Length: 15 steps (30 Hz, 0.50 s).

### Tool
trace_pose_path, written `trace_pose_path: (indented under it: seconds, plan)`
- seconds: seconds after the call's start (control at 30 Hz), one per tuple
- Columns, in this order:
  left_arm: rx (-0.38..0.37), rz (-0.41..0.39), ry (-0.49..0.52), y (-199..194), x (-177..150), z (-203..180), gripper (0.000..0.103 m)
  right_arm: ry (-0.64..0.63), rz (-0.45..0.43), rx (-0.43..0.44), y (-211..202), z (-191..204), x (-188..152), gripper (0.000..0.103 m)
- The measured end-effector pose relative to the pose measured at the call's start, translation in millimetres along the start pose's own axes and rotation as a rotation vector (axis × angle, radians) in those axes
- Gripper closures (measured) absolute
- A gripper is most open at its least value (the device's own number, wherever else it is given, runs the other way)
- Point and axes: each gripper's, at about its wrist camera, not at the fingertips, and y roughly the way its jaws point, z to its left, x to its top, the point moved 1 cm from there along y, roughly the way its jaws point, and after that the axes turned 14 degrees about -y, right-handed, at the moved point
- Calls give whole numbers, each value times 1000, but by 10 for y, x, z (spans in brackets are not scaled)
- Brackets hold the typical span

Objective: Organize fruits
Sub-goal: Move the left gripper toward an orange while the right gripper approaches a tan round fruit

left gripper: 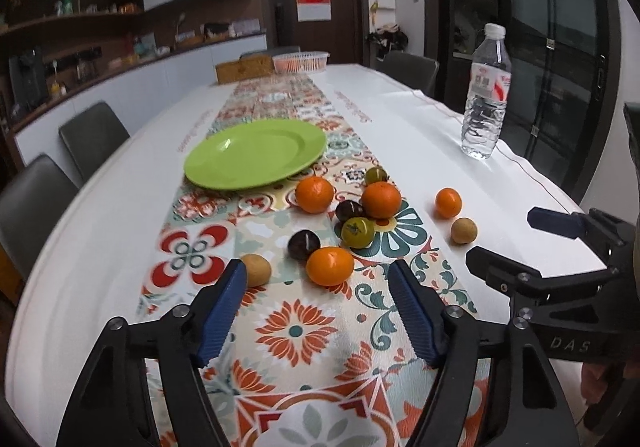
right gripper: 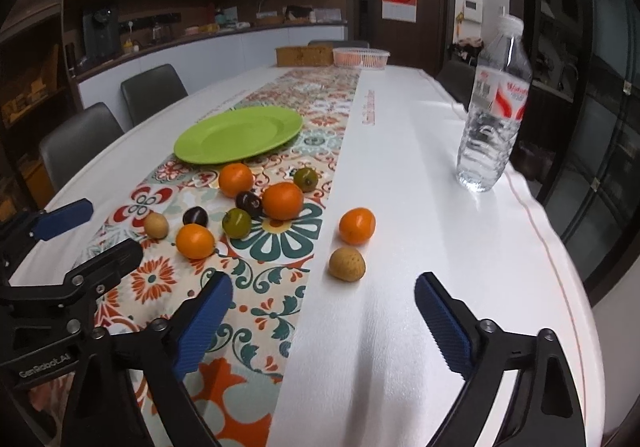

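An empty green plate (left gripper: 256,155) (right gripper: 238,135) lies on the patterned runner. In front of it are scattered several oranges, dark plums, greenish fruits and tan round fruits. My left gripper (left gripper: 317,265) (right gripper: 112,227) is open just above the runner, with the nearest orange (left gripper: 330,266) (right gripper: 195,241) just past its tips, untouched, and a tan fruit (left gripper: 256,270) by its left finger. My right gripper (right gripper: 324,281) (left gripper: 504,237) is open over the white cloth. Another tan fruit (right gripper: 347,263) (left gripper: 464,230) sits just ahead of its tips, an orange (right gripper: 357,226) behind that.
A clear water bottle (left gripper: 484,95) (right gripper: 494,107) stands near the table's right edge. A white basket (left gripper: 301,61) (right gripper: 361,57) and a wooden box (left gripper: 244,71) sit at the far end. Grey chairs (left gripper: 94,135) line the left side.
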Motion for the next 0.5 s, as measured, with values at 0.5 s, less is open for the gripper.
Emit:
trace_pose_path:
  seconds: [0.5]
  plan:
    - [-2, 182, -48, 577, 21, 18, 55, 13, 121, 49, 499, -131, 28, 37]
